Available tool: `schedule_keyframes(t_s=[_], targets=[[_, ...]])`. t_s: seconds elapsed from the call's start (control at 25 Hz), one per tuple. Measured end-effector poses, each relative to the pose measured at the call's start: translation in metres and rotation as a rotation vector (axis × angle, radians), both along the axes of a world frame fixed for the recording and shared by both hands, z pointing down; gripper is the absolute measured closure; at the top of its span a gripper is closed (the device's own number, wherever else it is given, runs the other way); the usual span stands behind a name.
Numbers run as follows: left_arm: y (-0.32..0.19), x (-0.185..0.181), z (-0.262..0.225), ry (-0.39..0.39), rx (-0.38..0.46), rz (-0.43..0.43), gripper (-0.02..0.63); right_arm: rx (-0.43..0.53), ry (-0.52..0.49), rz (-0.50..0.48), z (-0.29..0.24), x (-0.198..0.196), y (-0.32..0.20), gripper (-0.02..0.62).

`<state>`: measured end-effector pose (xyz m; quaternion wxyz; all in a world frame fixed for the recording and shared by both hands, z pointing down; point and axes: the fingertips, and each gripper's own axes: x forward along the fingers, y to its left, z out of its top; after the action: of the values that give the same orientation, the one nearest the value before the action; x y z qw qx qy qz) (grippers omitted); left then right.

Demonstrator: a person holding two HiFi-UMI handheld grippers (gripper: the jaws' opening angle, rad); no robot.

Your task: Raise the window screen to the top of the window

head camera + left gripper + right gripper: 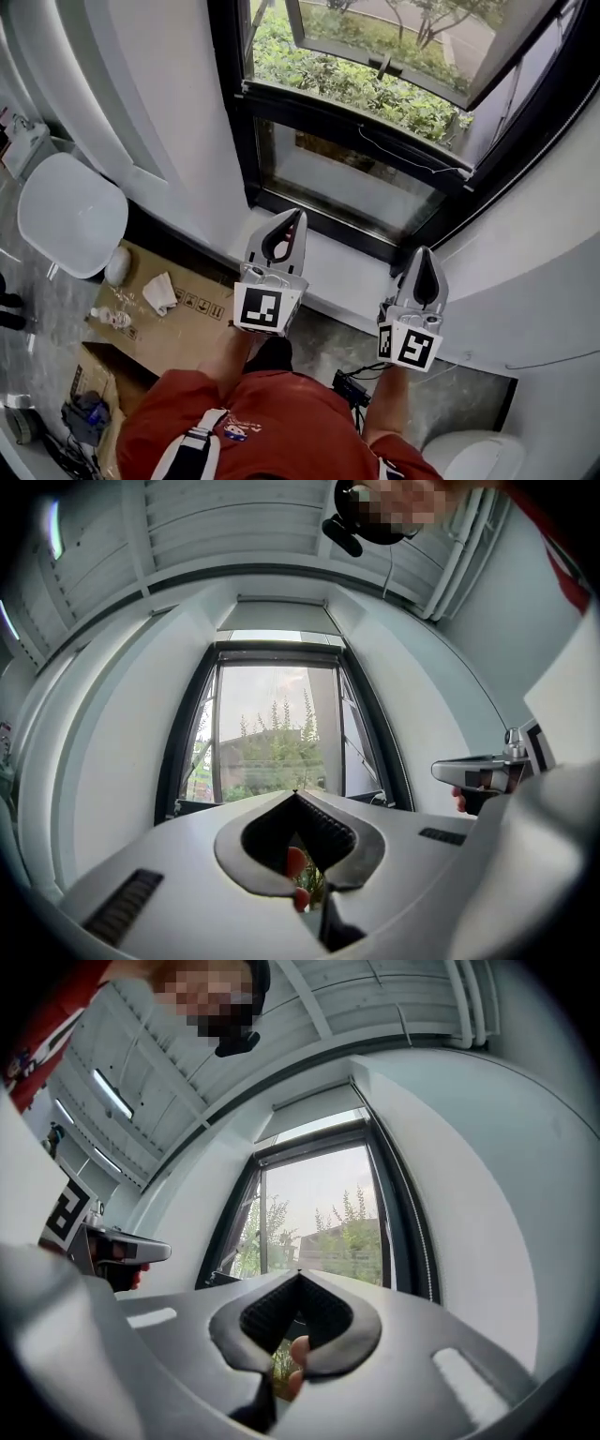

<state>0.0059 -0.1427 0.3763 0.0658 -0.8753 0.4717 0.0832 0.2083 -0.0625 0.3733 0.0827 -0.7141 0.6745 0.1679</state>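
1. Window (pixel 361 178): it has a dark frame and is set deep in a white recess. The upper sash is tilted open, with a fixed pane under it. Green shrubs (pixel 347 80) show outside through it.
2. Your left gripper (pixel 292 216) sits below the window over the white sill (pixel 342 272), pointing toward the lower pane. In the left gripper view the jaws (pixel 296 795) are closed tip to tip with nothing between them.
3. Your right gripper (pixel 422 253) is also below the window, toward its right lower corner. It is level with the left one and well apart from it. In the right gripper view its jaws (pixel 298 1275) are pressed together and empty.
4. Neither gripper touches the frame or the glass, and both gripper views show the window some way ahead.
5. Window screen: you cannot pick out the mesh in any view. A pale box (pixel 279 609) runs along the top of the window, and a thin cord (pixel 412 157) hangs across the lower pane. Whether the screen is down over the glass cannot be told.
6. Floor left of the window: flattened cardboard (pixel 178 333) lies there with a crumpled white cloth (pixel 159 292) on it. A white round seat (pixel 70 211) stands further left.
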Motion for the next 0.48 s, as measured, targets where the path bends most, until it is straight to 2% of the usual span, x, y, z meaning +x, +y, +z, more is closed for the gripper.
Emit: schedule_keyframes(t_s=[0.28,0.48], targets=[[-0.083,0.003,-0.007,0.007,0.000,0.056,0.601,-0.009,0.001,0.046,-0.008,-0.005,-0.077,0.588],[-0.126,0.001,-0.008,-0.027,0.021,0.068,0.600,-0.021,0.013,0.065,-0.011,-0.013,-0.120,0.588]])
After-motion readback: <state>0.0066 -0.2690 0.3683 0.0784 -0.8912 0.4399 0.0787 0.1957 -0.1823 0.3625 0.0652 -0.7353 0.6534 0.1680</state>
